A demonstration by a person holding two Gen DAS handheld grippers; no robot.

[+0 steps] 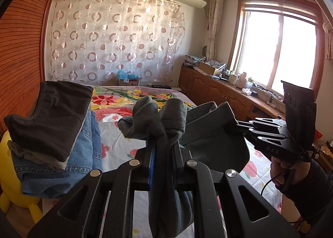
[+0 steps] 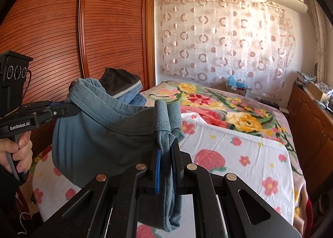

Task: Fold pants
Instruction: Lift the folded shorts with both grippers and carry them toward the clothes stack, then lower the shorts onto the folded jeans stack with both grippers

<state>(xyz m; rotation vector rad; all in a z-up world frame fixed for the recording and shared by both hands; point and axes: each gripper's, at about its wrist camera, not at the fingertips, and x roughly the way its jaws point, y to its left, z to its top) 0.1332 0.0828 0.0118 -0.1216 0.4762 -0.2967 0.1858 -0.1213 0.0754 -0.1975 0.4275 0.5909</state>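
Grey-blue pants (image 2: 100, 138) hang in the air above the bed, stretched by the waistband between my two grippers. My left gripper (image 1: 161, 140) is shut on a bunched end of the waistband (image 1: 158, 119); it also shows at the left of the right wrist view (image 2: 70, 109). My right gripper (image 2: 166, 144) is shut on the other bunched end (image 2: 168, 121); it shows at the right of the left wrist view (image 1: 235, 127). The pants sag in a pouch between them (image 1: 212, 146).
A bed (image 2: 249, 154) with a floral sheet lies below. A pile of clothes, dark garment over blue jeans (image 1: 58, 134), sits at the bed's left by the wooden wardrobe (image 2: 62, 30). A yellow toy (image 1: 12, 175) stands below it. A cabinet (image 1: 229, 96) runs under the window.
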